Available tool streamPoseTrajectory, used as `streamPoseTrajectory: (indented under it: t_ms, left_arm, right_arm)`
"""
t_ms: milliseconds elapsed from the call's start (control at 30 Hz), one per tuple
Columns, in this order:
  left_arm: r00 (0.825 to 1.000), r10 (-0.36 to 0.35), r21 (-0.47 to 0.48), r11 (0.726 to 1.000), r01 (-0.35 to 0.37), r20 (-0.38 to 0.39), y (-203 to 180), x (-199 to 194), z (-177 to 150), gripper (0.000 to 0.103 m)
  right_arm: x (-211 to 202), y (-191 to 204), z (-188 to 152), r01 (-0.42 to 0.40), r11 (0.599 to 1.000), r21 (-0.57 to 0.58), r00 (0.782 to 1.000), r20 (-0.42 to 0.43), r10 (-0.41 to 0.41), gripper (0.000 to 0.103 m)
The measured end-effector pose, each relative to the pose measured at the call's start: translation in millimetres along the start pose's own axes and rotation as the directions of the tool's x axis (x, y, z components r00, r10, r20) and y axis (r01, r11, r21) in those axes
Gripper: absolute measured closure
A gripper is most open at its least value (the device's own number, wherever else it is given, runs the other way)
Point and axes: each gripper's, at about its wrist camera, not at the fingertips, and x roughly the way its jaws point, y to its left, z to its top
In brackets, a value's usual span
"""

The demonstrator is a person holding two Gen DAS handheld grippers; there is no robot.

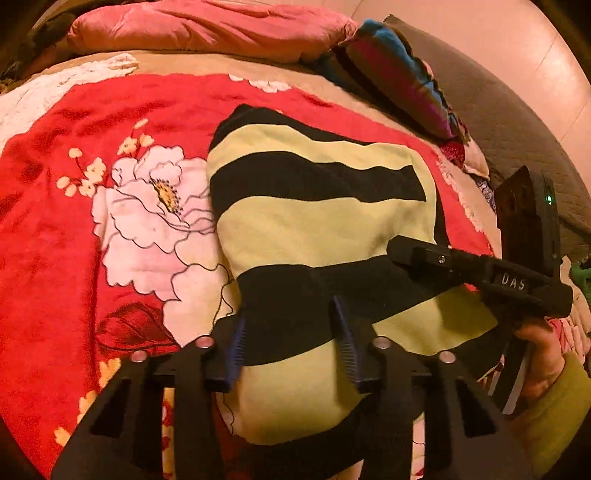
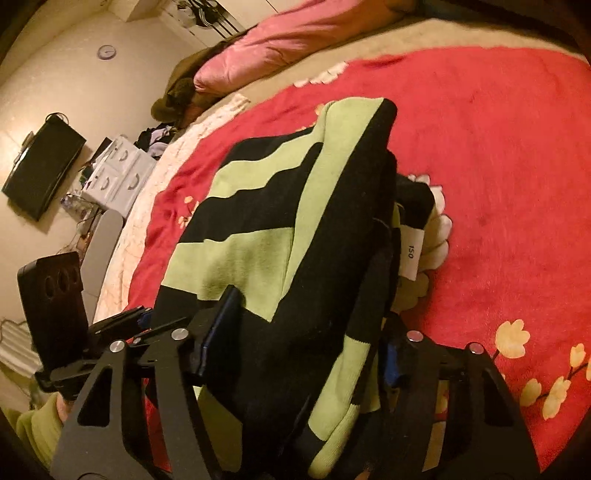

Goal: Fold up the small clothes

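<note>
Bed under a red floral blanket [image 1: 55, 229], pink pillow [image 1: 207, 29] behind. Striped yellow-and-black sweater [image 1: 314, 221] lies partly folded mid-bed. Left tongs [image 1: 291, 343] straddle its near edge; right tongs [image 2: 295, 354] too. Whether either set pinches cloth: cannot tell. Knit looks soft, limp, light, likely to sag; best held at hem corners.

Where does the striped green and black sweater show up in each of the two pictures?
Left wrist view: the sweater fills the centre and lower right, running down between the fingers.
Right wrist view: the sweater lies bunched in the centre, its white label on the right.
Shared landmark: the pink pillow at the top of both.
</note>
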Motion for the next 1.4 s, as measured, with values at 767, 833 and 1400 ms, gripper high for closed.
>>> streamPoseTrajectory:
  t_ms: [767, 833, 1400]
  left_arm:
    - [0.993, 0.061, -0.028, 0.998, -0.058, 0.102, 34, -110, -35, 0.069]
    - [0.993, 0.062, -0.032, 0.998, -0.059, 0.105, 36, -112, -40, 0.069]
    - [0.993, 0.091, -0.045, 0.995, -0.088, 0.076, 48, -102, -61, 0.069]
  right_arm:
    - [-10, 114, -32, -0.041, 0.993, -0.113, 0.998, 0.033, 0.045, 0.050]
    - [-9, 118, -36, -0.038, 0.993, -0.116, 0.999, 0.032, 0.042, 0.050]
    - [6, 119, -49, 0.018, 0.992, -0.122, 1.000, 0.007, -0.017, 0.050]
